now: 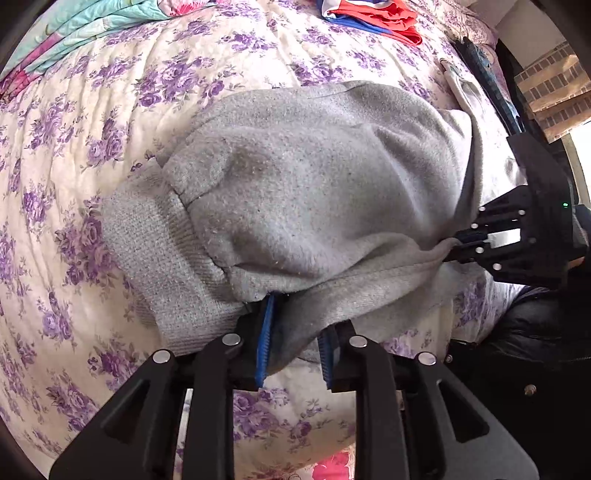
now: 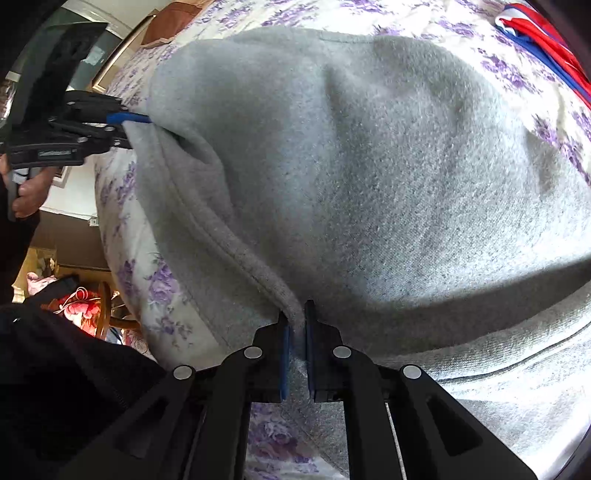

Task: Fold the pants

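Observation:
Grey sweatpants (image 1: 303, 192) lie bunched and partly folded on a floral bedspread (image 1: 92, 122). My left gripper (image 1: 297, 325) is shut on a thick fold at the ribbed waistband edge (image 1: 166, 254) nearest the camera. My right gripper shows in the left wrist view (image 1: 463, 240) at the right, shut on the far corner of the same edge. In the right wrist view the right gripper (image 2: 295, 325) pinches a seamed edge of the pants (image 2: 369, 166). The left gripper (image 2: 136, 120) holds the far corner at upper left. The cloth sags between the two grippers.
A red, white and blue garment (image 1: 373, 14) lies at the far side of the bed, also in the right wrist view (image 2: 546, 40). A teal quilt (image 1: 74, 33) is at top left. The bed's edge and a dark jacket (image 1: 524, 332) are at the right.

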